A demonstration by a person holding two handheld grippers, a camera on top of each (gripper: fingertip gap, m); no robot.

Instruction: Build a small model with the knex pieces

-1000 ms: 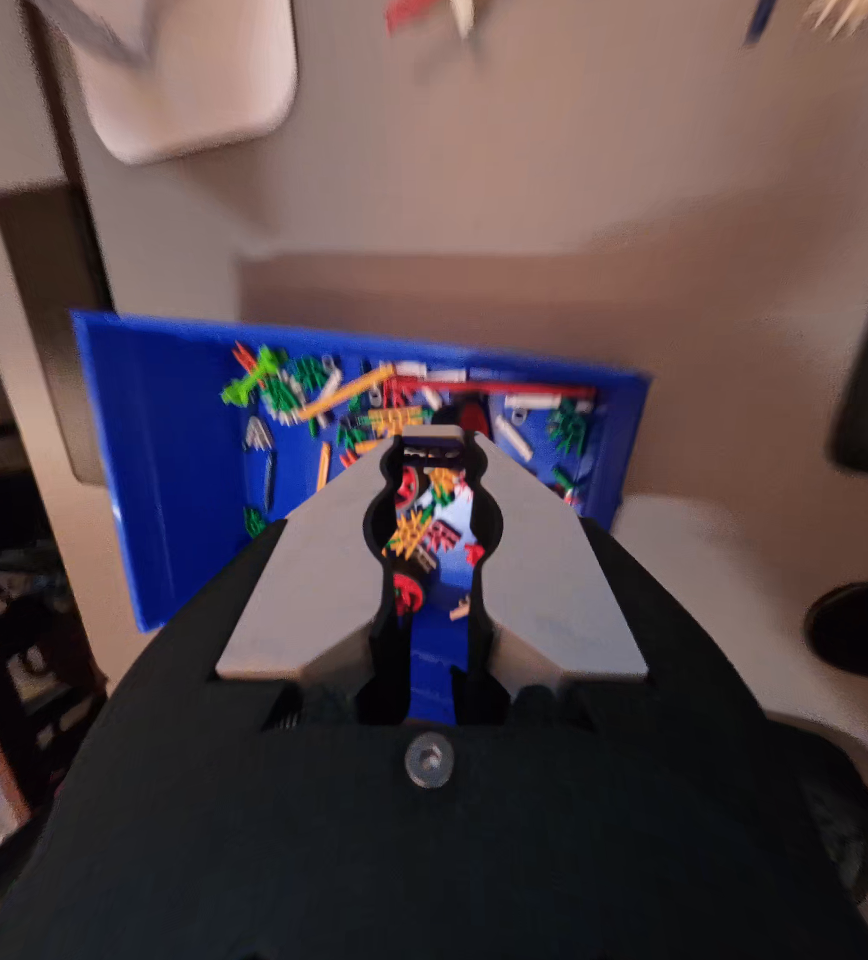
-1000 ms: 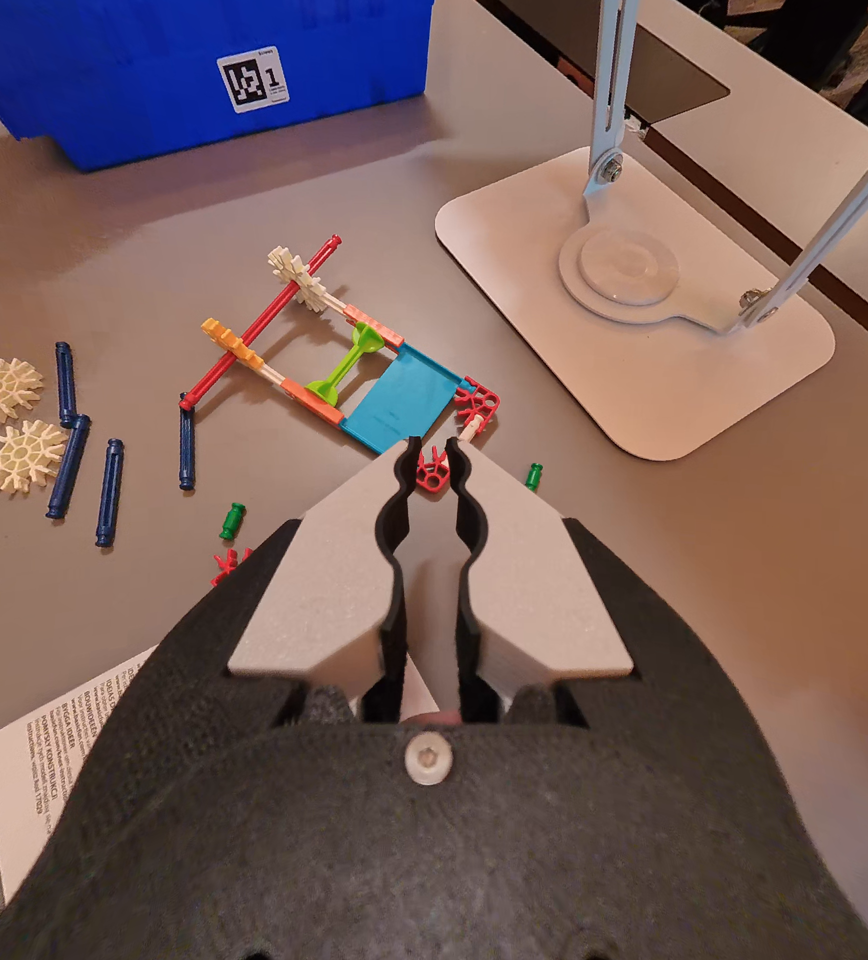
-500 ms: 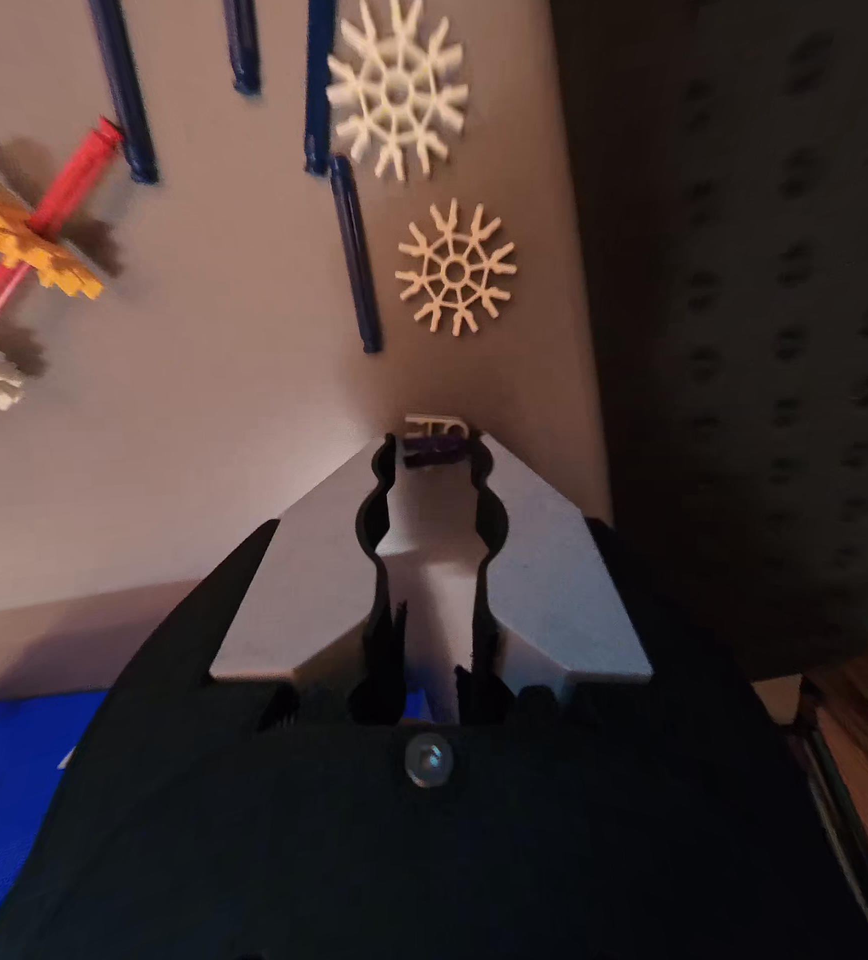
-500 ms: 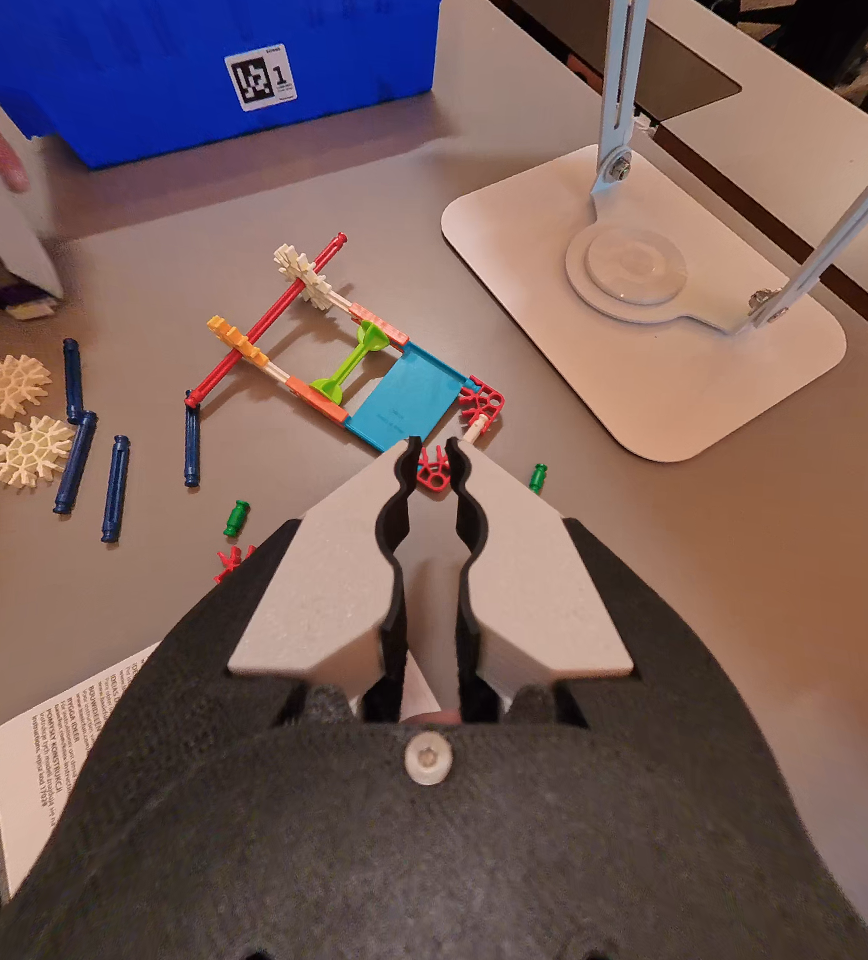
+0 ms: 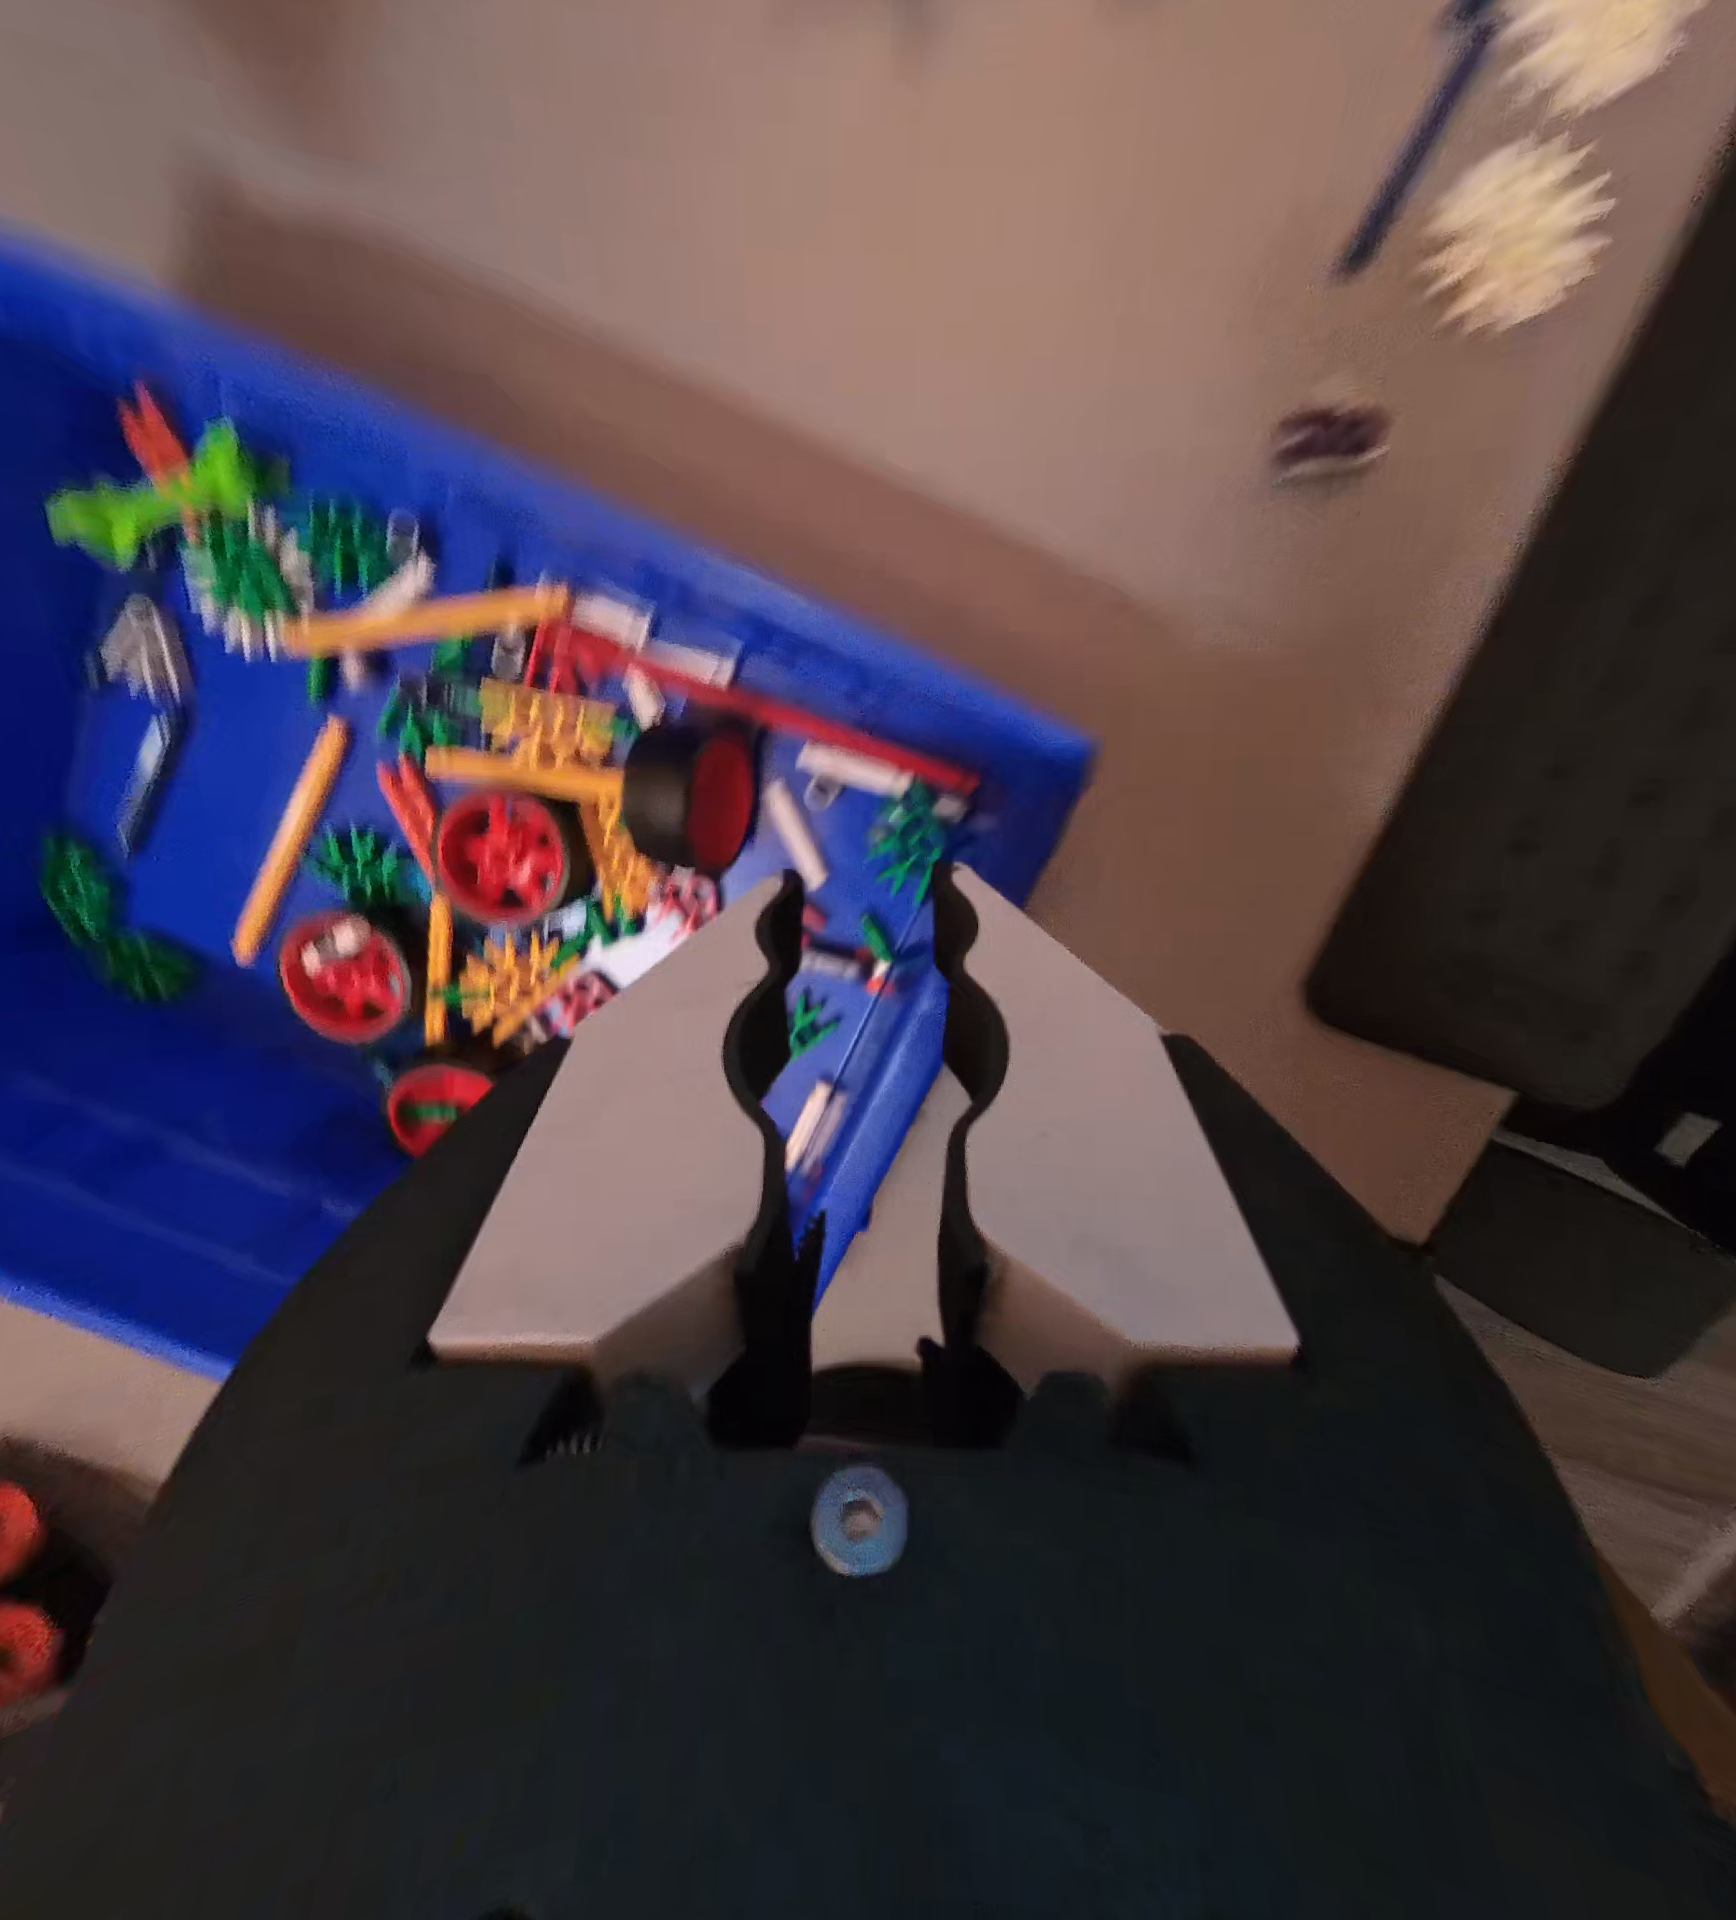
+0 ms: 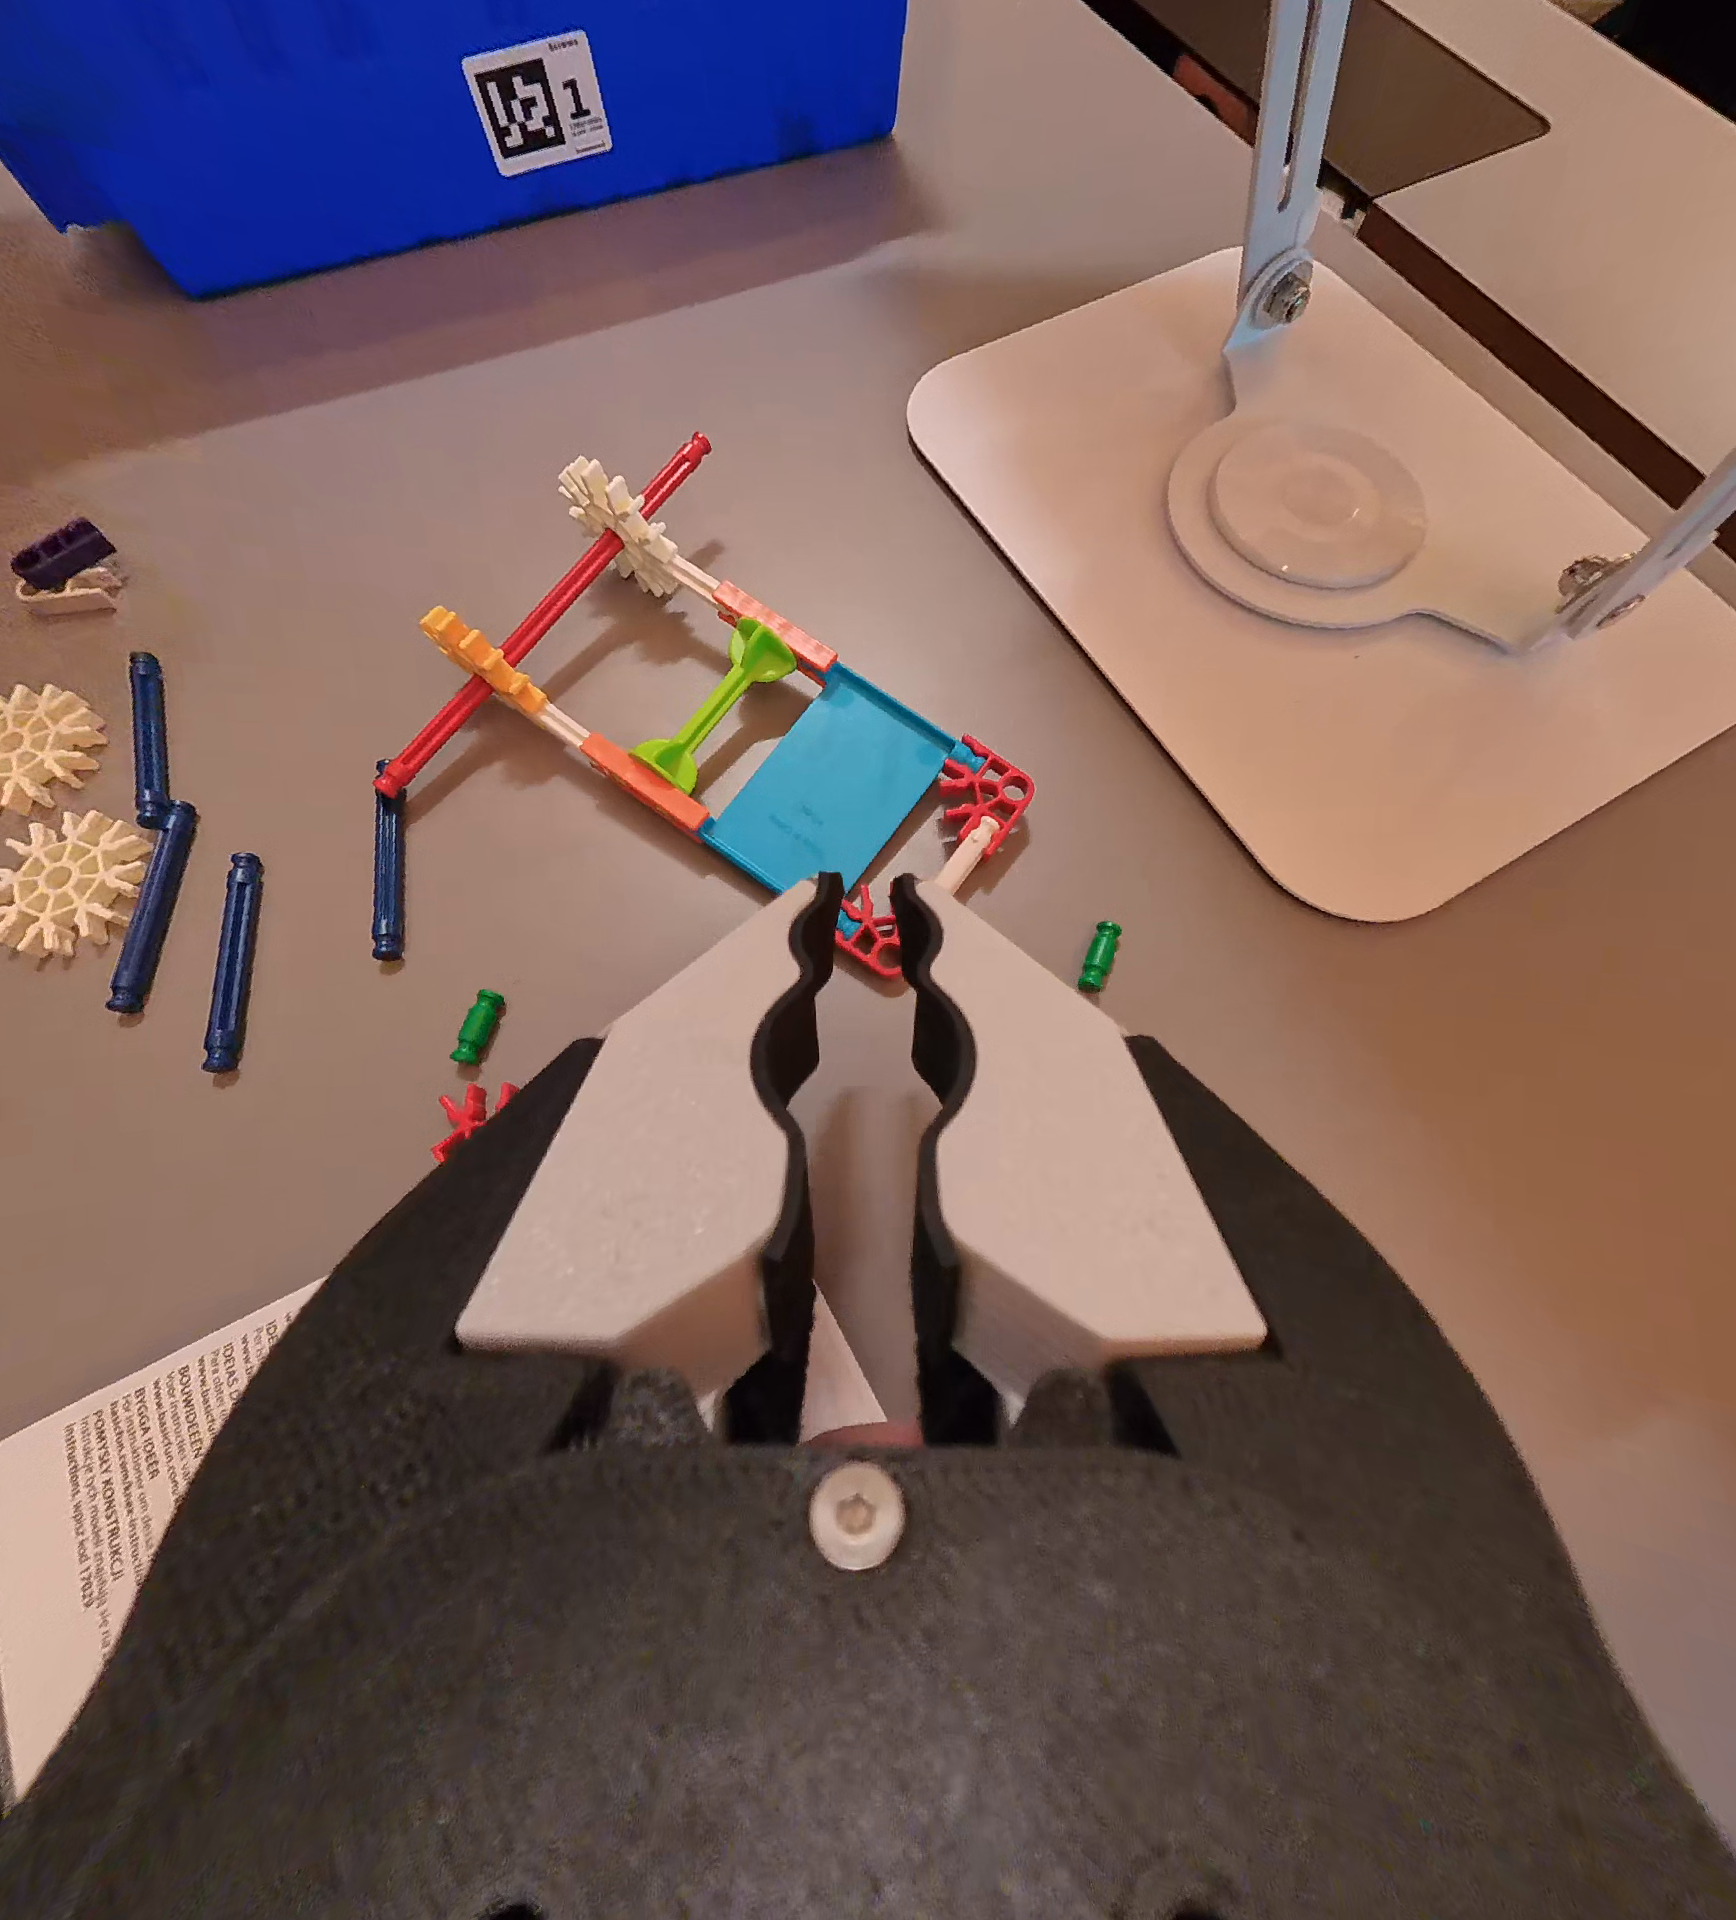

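Observation:
My left gripper (image 5: 864, 883) is open and empty, and hovers over the near corner of a blue bin (image 5: 12, 1143) full of coloured building-toy rods, connectors and red wheels. A small purple-and-white piece (image 5: 1326, 442) lies on the table beyond it; it also shows in the right wrist view (image 6: 64, 566). My right gripper (image 6: 862, 888) is low over the table, shut on a red connector (image 6: 869, 935) at the near corner of a flat assembly with a blue panel (image 6: 828, 795), a green spool, orange pieces and a red rod.
Two white snowflake connectors (image 6: 17, 748), several dark blue rods (image 6: 232, 961) and two short green rods (image 6: 477, 1027) lie left of the assembly. A white stand base (image 6: 1363, 623) is at the right, the blue bin (image 6: 324, 125) at the back, and a printed sheet (image 6: 95, 1538) near left. Left tips to right tips: about 35 centimeters.
My left gripper carried the purple-and-white piece from the bin to the table by the snowflakes, let it go, and swung back over the bin. My right gripper has stayed still.

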